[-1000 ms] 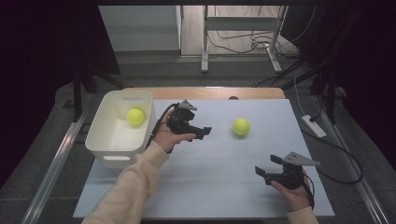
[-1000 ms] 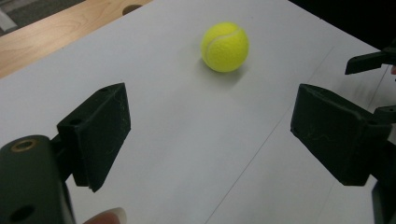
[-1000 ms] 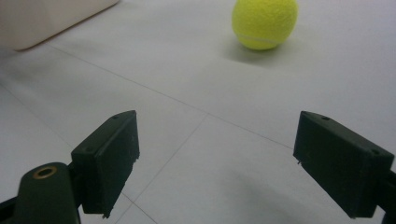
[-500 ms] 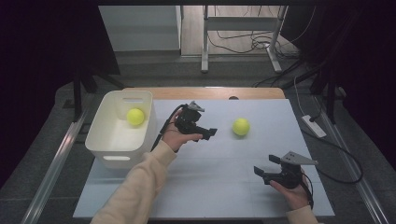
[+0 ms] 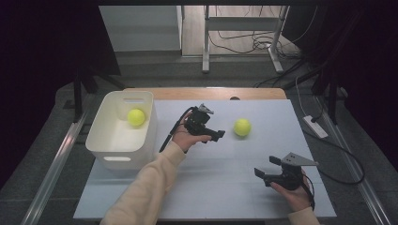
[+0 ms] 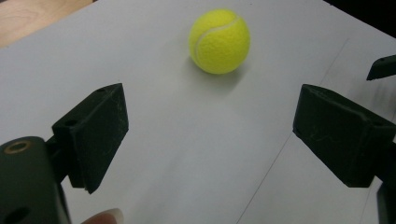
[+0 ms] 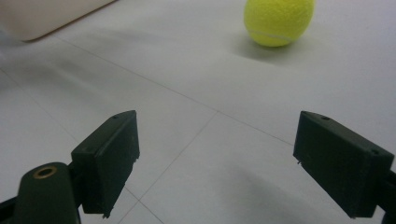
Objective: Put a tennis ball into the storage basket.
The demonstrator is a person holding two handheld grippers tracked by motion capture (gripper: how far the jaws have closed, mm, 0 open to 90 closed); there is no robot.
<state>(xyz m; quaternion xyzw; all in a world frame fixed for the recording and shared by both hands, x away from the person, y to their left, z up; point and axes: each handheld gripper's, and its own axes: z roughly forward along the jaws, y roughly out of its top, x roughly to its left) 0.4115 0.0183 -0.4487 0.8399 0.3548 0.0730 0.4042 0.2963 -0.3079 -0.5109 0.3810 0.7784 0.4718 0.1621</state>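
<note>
A yellow tennis ball [image 5: 242, 127] lies on the white table top, right of centre; it also sits ahead in the left gripper view as the ball [image 6: 219, 41] and far off in the right gripper view as the ball [image 7: 278, 21]. My left gripper [image 5: 218, 135] is held above the table just left of that ball, open, with nothing between its jaws [image 6: 210, 135]. My right gripper [image 5: 266, 168] rests low near the front right, open and empty [image 7: 219, 158]. A second tennis ball [image 5: 136, 117] lies inside the white bin [image 5: 109, 145] at the left.
The white mat [image 5: 225, 187] covers the table, with a wooden strip [image 5: 206, 93] at the far edge. A power strip and cable [image 5: 315, 126] lie off the table's right side. Metal rails [image 5: 51, 164] run along the floor.
My left gripper has moved to the right, away from the bin and closer to the ball on the table. The right gripper has barely shifted.
</note>
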